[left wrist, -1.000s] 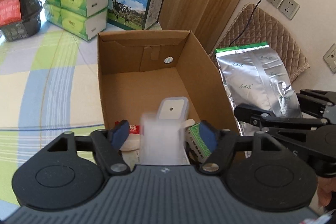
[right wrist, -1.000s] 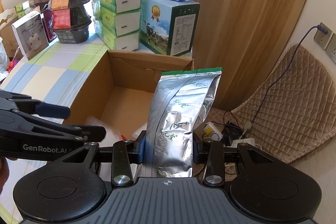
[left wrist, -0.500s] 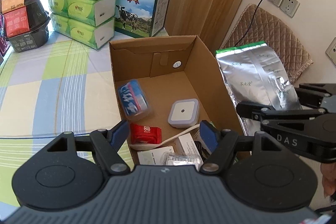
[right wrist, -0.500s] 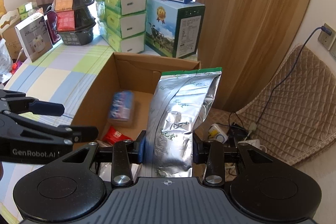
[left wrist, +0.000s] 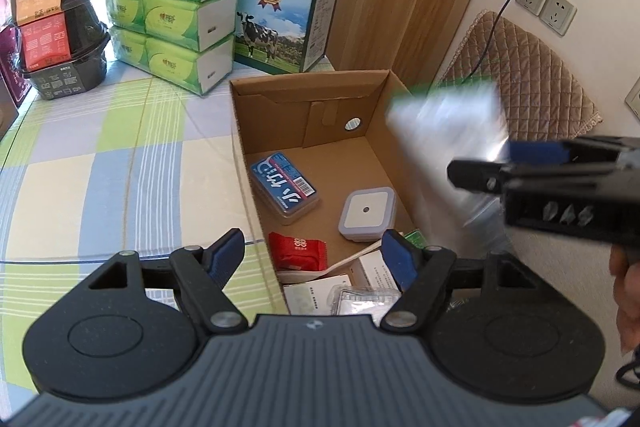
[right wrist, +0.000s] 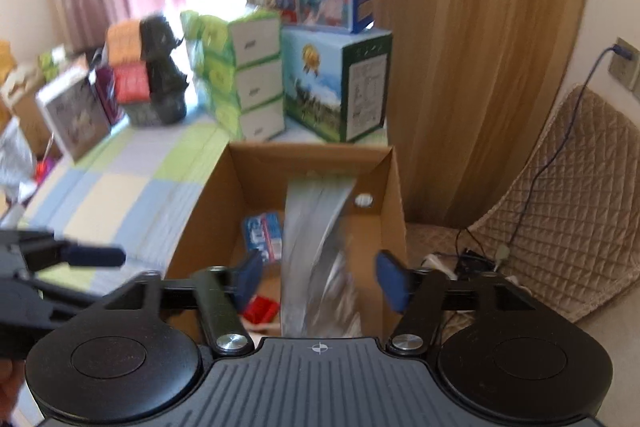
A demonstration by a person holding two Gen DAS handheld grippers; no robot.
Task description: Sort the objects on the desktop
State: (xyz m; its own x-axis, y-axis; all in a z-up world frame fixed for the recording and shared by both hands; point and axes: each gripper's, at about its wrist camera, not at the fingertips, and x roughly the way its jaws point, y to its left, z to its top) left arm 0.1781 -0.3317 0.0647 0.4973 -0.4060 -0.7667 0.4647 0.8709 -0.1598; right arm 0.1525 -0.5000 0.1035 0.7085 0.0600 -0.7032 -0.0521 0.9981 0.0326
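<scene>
Right wrist view, foil bag [right wrist: 316, 247] blurred between spread right claw [right wrist: 320, 277] fingers, over cardboard box [right wrist: 384, 187].

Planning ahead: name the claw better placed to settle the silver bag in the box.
Right: its open claw straddles the blurred silver bag over the cardboard box; left claw sits beside it.

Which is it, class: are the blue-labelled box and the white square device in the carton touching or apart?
Apart. The left wrist view shows bare cardboard floor between the blue-labelled box and the white square device in the carton.
</scene>
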